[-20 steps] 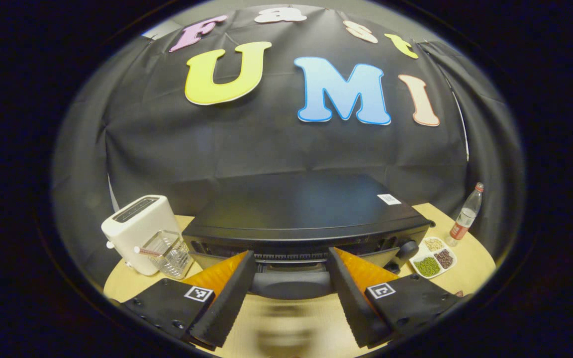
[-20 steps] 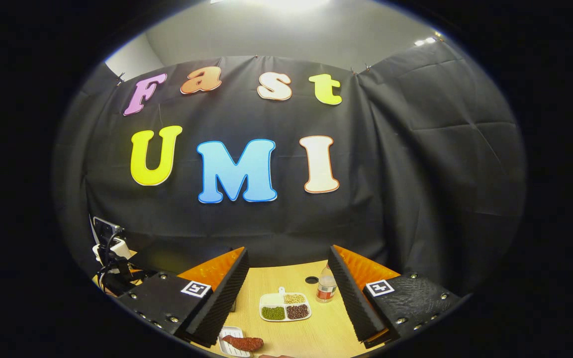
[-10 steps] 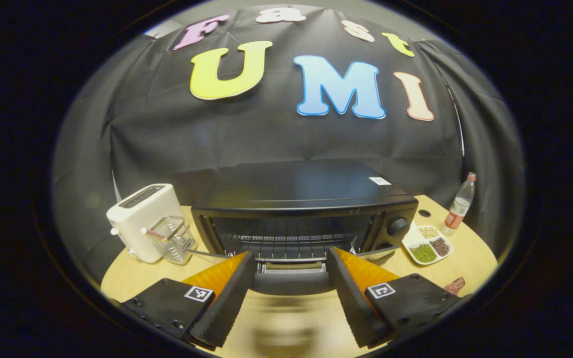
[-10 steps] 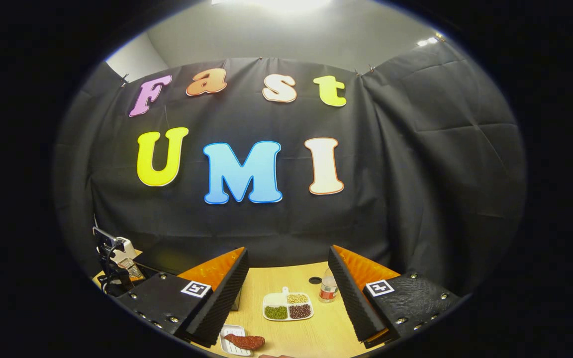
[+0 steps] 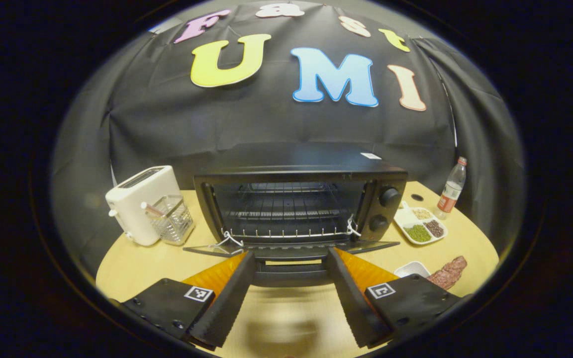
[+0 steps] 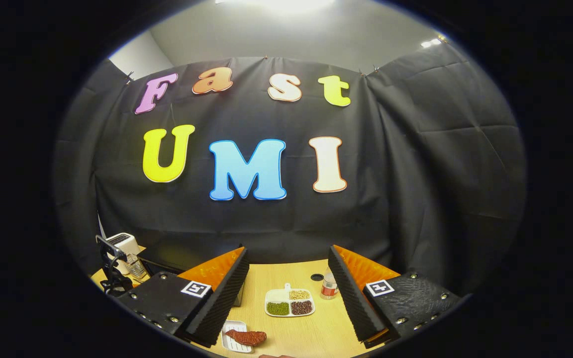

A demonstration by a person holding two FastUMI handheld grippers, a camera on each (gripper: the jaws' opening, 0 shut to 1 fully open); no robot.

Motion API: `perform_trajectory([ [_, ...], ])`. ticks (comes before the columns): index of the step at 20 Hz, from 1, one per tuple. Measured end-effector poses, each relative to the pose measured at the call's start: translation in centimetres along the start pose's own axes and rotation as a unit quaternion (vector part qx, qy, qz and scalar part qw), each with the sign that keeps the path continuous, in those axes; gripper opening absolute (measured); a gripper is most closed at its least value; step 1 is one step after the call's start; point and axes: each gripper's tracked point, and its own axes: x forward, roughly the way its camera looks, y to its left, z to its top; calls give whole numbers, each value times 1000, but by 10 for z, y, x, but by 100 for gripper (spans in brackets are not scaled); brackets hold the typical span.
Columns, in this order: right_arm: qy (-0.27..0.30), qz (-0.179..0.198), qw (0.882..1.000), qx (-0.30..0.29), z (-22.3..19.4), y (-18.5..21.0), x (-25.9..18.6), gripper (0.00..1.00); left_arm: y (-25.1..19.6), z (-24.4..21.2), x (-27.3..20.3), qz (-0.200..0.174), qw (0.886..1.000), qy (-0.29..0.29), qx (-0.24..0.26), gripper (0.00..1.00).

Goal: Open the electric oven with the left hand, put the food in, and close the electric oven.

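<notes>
Table (image 5: 276,328) between the tool's fingers blurred (nearest edge), food (image 5: 448,272) partly behind tool.

The left gripper view faces the open oven (image 5: 299,209) closely; the right gripper view looks higher. Both share the sectioned dish (image 6: 290,303) (image 5: 420,226) at 3 o'clock of the oven.

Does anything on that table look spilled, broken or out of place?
Nothing stands out. The oven has its door folded down flat, with the rack level inside. The toaster and bottle stand upright, and the beans stay in the divided dish.
</notes>
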Motion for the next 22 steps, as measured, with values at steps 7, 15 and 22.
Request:
perform_trajectory([
  [7,8,4,1000,-3,-5,4,-1,98,0,-54,-3,-5,999,47,-5,96],
  [15,12,12,1000,-16,-6,8,6,98,13,-68,5,11,996,71,-57,99],
  [22,98,84,991,33,-68,21,29,97,36,15,-48,28,997,-23,-70,95],
])
